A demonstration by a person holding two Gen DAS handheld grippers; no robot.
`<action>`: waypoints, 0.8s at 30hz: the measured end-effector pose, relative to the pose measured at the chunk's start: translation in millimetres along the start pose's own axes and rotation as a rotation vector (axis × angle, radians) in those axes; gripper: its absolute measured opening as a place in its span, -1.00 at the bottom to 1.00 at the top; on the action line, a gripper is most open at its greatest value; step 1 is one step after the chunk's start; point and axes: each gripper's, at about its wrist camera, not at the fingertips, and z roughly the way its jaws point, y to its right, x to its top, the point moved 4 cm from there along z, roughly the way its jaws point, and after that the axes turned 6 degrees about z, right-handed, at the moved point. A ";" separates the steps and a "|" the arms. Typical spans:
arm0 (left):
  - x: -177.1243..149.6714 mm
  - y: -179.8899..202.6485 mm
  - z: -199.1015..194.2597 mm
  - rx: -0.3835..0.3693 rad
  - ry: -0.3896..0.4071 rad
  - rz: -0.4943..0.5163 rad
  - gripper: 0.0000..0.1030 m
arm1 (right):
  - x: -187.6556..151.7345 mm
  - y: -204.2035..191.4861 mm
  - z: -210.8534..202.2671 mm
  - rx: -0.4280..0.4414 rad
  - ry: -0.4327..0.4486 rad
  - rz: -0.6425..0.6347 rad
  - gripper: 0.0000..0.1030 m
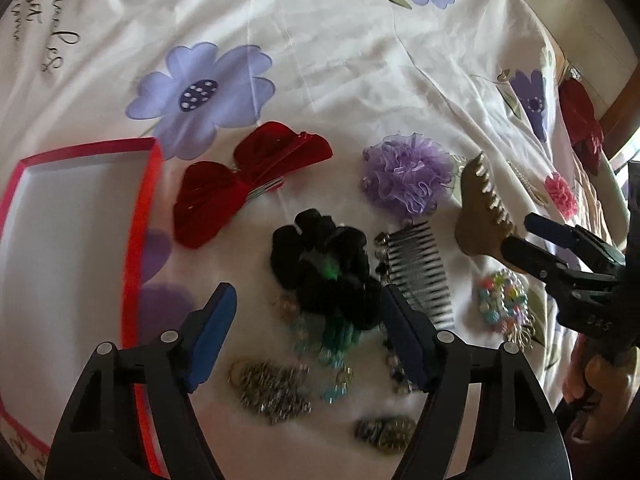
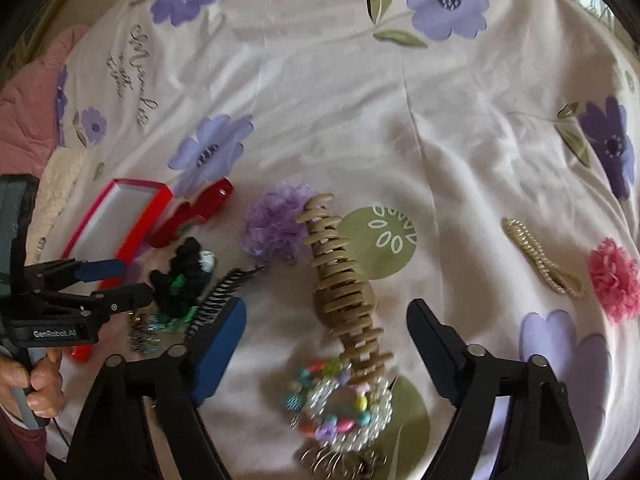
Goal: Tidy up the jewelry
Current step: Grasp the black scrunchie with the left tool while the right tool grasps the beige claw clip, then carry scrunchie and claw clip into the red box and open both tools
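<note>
Nearest the left wrist camera, the left gripper hangs over the jewelry pile with its blue pads apart, pressing on nothing. Between the fingers lie blurred metal chains and turquoise bead pieces. Just beyond them sits a black scrunchie with a green patch, touching a dark hair comb on its right side. To the left lies a red-rimmed box, white inside, nothing seen in it. Behind the scrunchie: red bows, then a purple ruffled flower. A purple-flowered white sheet bears it all.

Right wrist view: the right gripper is likewise spread, pads clear of any item. Between its fingers lie a multicoloured bead bracelet and the lower end of a tan claw clip, which runs away from the camera toward the purple flower. Metal rings at the bottom edge are too blurred to identify. Farther right, well apart: a cream beaded band and a pink ruffled flower.

A hand grips the left gripper's handle at the left edge of this view. A second red bow sits far right in the left view.
</note>
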 end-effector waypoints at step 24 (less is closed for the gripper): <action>-19.3 -23.5 -68.9 -0.139 0.129 -0.044 -0.82 | -10.3 -27.7 -32.0 0.148 0.031 0.083 -0.46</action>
